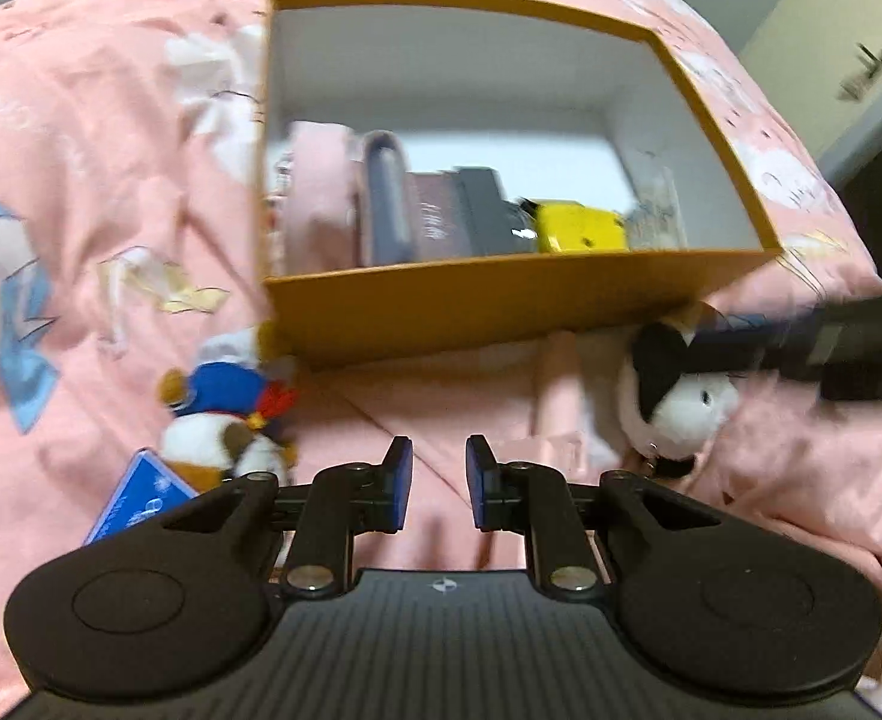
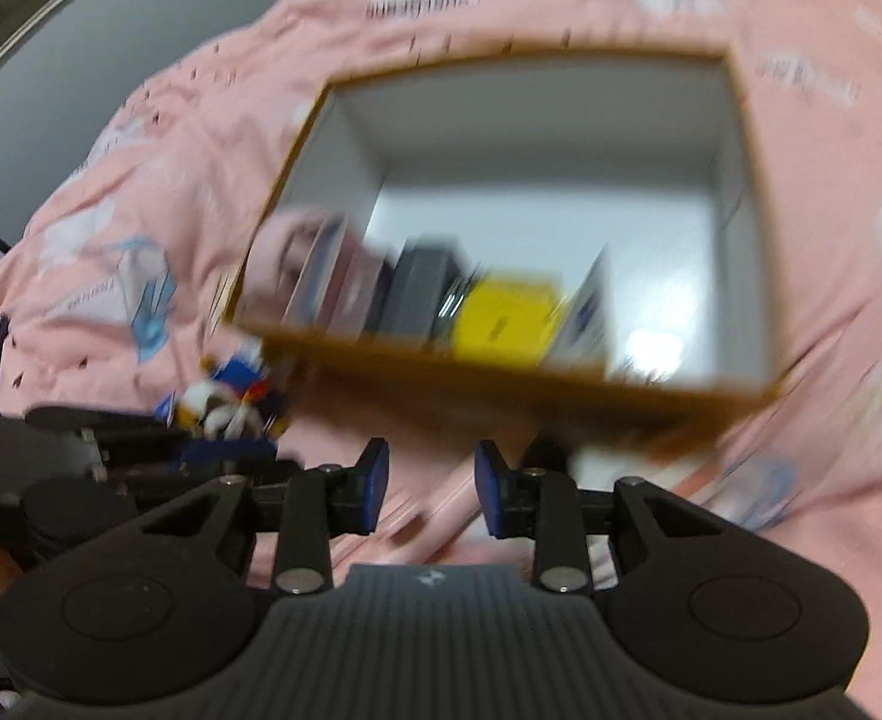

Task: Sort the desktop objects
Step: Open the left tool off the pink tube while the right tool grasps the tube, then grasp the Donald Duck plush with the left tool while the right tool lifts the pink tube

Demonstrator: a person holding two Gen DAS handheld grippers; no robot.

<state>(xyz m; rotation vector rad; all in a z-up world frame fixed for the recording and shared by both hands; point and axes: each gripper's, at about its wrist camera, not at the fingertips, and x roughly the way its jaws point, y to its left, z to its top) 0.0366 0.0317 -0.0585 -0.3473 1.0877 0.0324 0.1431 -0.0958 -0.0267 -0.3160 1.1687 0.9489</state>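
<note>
An orange box (image 1: 501,306) with a white inside lies on a pink bedspread (image 1: 111,120); it holds a row of items, among them a pink pouch (image 1: 321,198), dark cases and a yellow object (image 1: 579,225). A Donald Duck plush (image 1: 225,408) lies at the box's front left, a white-and-black plush (image 1: 675,396) at its front right. My left gripper (image 1: 439,483) is open and empty, just before the box. My right gripper (image 2: 432,495) is open and empty, before the same box (image 2: 501,378); the view is blurred. The yellow object (image 2: 507,318) and duck plush (image 2: 231,402) show there too.
A blue card box (image 1: 141,504) lies beside the duck plush, at my left gripper's left. The other gripper's dark body (image 1: 849,354) reaches in from the right near the white plush. A pale wall and door (image 1: 849,30) stand at the back right.
</note>
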